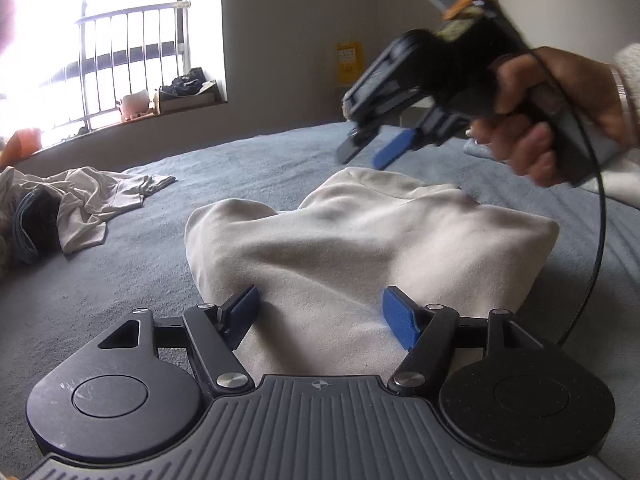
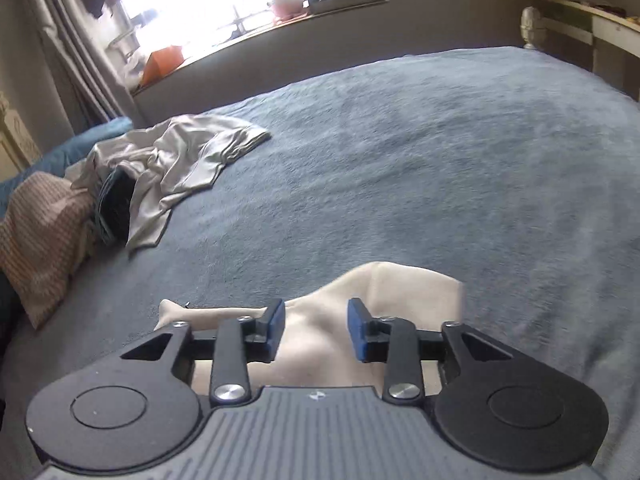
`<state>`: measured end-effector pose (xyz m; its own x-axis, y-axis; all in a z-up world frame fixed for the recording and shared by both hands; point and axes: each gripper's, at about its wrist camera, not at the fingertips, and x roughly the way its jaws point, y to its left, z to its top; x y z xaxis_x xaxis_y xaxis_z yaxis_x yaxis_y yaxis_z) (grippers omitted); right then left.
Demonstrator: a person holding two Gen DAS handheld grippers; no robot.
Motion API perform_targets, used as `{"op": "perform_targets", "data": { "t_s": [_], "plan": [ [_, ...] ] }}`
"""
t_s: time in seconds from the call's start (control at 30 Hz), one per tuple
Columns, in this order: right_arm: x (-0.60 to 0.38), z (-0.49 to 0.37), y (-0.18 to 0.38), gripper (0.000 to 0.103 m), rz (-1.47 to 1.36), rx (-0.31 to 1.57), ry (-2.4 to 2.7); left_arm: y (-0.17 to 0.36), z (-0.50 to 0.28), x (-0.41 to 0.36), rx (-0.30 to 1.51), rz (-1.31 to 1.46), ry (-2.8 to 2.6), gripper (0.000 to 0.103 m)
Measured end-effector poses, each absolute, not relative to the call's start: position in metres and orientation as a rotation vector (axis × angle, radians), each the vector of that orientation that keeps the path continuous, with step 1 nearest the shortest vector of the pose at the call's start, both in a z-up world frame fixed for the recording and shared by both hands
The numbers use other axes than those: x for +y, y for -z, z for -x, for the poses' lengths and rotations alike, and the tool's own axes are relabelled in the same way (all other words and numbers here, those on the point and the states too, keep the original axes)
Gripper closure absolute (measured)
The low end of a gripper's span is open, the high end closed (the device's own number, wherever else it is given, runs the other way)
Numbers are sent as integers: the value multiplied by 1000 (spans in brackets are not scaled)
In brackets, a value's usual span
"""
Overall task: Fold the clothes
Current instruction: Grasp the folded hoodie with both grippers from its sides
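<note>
Left wrist — both claws [image 1: 320,316] [image 2: 316,328] open over cream garment [image 1: 360,240], blue bedspread [image 1: 140,280].

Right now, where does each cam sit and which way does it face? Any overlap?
Left wrist: on the left gripper, low over the bed, facing the cream garment and the window; shows its own open fingers, plus the right gripper and right hand.
Right wrist: on the right gripper, above the cream garment's far edge, facing across the bed to the window; shows only its own open fingers.
Shared: cream garment, bed, crumpled beige garment, windowsill.
</note>
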<state>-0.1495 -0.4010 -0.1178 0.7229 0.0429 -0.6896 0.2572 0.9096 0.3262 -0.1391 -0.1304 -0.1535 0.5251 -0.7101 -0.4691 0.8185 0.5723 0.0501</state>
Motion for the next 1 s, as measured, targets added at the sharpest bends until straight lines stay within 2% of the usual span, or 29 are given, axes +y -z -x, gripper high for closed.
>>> {"op": "perform_targets", "data": {
  "t_s": [0.1,0.13,0.17,0.27,0.3,0.37,0.57,0.73,1.0],
  "plan": [
    [-429,190,116,44,-531,786,118,142,127,-129,506,-253,922,22],
    [-436,201,118,33,-562,796,123,137,122,-127,531,-240,899,19],
    [-443,212,121,28,-591,801,136,133,118,-126,552,-229,868,16],
    [-463,232,136,23,-737,788,154,121,102,-121,626,-192,813,7],
    [-471,237,143,20,-807,782,148,119,94,-119,666,-162,820,7],
    [-483,239,162,9,-948,787,124,120,76,-116,777,-76,847,6],
    [-496,235,198,7,-1093,818,104,164,22,-100,1154,240,865,6],
    [-496,226,213,0,-1112,843,17,176,12,-97,1175,319,938,3],
    [-501,173,229,0,-1196,826,-205,179,-3,-126,1181,319,993,3]
  ]
}}
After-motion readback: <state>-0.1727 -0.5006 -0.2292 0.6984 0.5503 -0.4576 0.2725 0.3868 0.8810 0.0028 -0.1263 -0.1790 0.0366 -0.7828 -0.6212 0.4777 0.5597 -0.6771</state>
